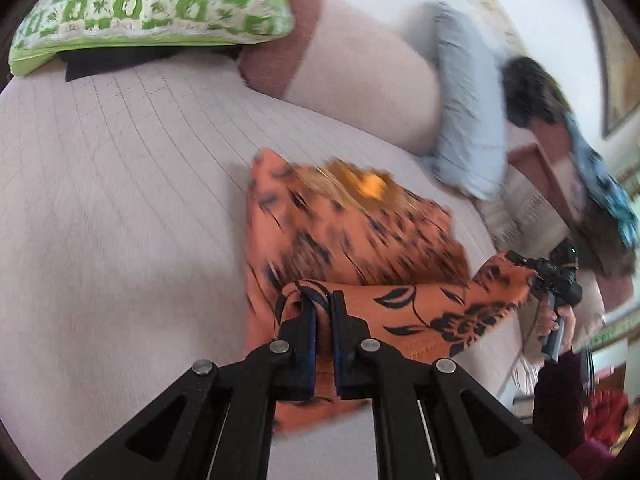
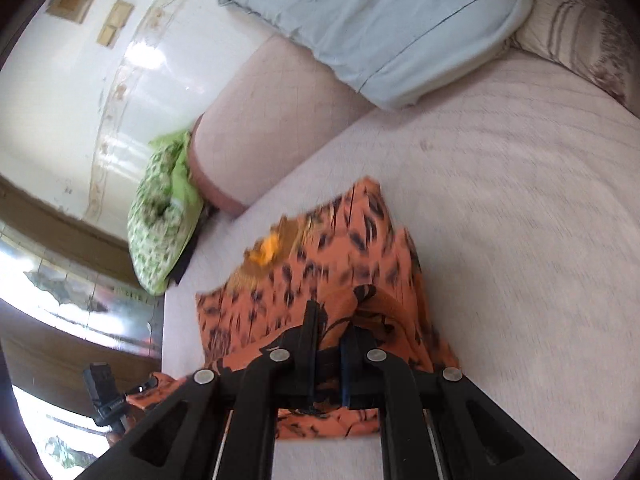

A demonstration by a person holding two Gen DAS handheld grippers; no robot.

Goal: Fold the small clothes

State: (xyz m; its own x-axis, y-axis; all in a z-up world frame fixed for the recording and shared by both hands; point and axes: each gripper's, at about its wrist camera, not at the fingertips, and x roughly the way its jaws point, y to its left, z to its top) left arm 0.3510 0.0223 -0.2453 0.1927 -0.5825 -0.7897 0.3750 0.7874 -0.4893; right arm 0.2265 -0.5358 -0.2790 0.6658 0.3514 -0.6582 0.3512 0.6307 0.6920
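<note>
Orange garment (image 1: 360, 240) with black floral print, partly lifted off the pale quilted bed (image 1: 120, 180), hem edge stretched between both grippers. Left gripper (image 1: 322, 300) clamped tight on one corner; right gripper (image 2: 332, 324) clamped on the other. Blurred gold patch near its top. Green patterned pillow (image 1: 152, 4), pale blue pillow (image 2: 380, 20) beyond.

Soft daylight fills both views; in the right wrist view it blows out a glossy white wall (image 2: 160, 56) and a window (image 2: 60, 292) at the left edge. Motion blur smears the orange patterned garment (image 1: 352, 232), the pinkish bedspread (image 2: 520, 208) and the blue pillow (image 1: 468, 120); only the black gripper arms stay sharp. Fisheye distortion bends lines and darkens the corners.
</note>
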